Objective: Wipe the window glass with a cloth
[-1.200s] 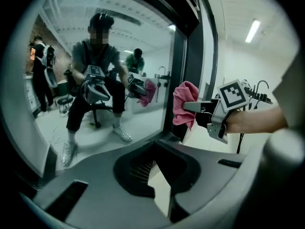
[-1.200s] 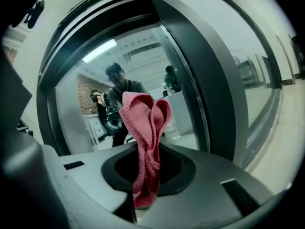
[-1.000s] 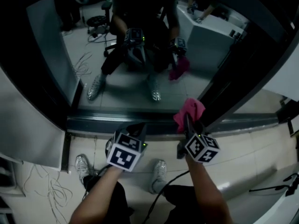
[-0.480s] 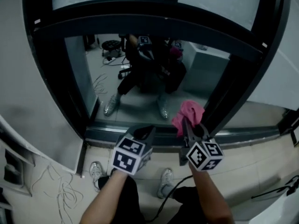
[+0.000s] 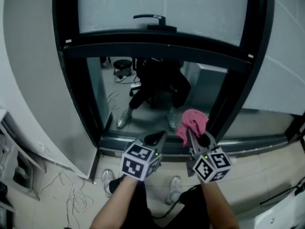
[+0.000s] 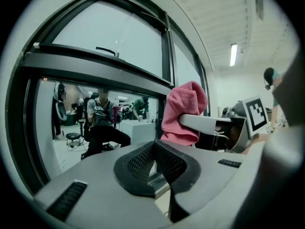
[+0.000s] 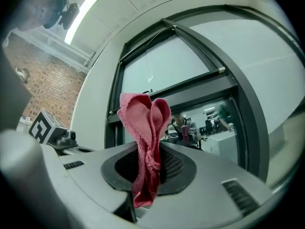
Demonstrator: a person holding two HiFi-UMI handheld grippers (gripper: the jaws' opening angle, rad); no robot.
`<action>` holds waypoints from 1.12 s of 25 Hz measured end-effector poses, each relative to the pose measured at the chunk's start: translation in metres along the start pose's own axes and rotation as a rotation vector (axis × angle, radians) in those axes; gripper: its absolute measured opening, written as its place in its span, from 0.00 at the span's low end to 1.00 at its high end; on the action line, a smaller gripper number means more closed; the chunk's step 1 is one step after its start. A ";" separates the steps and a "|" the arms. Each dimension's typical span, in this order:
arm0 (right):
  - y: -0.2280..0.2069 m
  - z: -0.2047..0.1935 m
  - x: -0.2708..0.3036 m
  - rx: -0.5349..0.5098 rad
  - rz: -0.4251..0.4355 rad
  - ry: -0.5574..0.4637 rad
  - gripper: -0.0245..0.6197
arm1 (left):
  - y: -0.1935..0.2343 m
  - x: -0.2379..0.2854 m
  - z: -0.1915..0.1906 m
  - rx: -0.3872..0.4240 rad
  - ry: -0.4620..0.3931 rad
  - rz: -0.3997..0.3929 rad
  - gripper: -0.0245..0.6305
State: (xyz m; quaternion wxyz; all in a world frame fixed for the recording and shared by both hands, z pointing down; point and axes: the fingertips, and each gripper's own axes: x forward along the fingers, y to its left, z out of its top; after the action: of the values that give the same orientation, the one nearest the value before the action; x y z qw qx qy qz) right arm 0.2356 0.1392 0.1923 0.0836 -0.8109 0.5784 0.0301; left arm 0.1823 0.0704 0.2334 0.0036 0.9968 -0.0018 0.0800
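A pink cloth (image 5: pixel 192 121) sticks up from my right gripper (image 5: pixel 193 133), which is shut on it just in front of the lower window pane (image 5: pixel 152 92). In the right gripper view the cloth (image 7: pixel 144 120) stands folded between the jaws of the right gripper (image 7: pixel 147 161), one end hanging below. My left gripper (image 5: pixel 157 138) sits close beside it on the left, shut with nothing in it. The left gripper view shows its own jaws closed at the left gripper (image 6: pixel 153 149) and the cloth (image 6: pixel 184 109) to the right. The dark pane mirrors a seated person.
A black frame (image 5: pixel 157 49) splits the window; the pale upper pane (image 5: pixel 162 4) has a black handle (image 5: pixel 153 18). A thick black upright (image 5: pixel 240 80) stands to the right. Loose cables (image 5: pixel 66 192) lie on the tiled floor at left, beside grey equipment (image 5: pixel 13 163).
The head view has tilted upward: the upper pane and handle have come into sight and the window looks farther off. Both grippers keep side by side, the cloth still clamped.
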 end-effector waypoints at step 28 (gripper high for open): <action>0.044 -0.010 -0.096 0.008 0.117 0.065 0.13 | -0.082 -0.049 -0.014 0.038 -0.019 0.020 0.05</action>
State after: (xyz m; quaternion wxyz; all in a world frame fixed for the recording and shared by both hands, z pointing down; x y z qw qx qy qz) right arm 0.1619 0.2130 0.2120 0.0663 -0.7758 0.6274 0.0064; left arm 0.1324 0.1531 0.2388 -0.0164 0.9973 -0.0104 0.0704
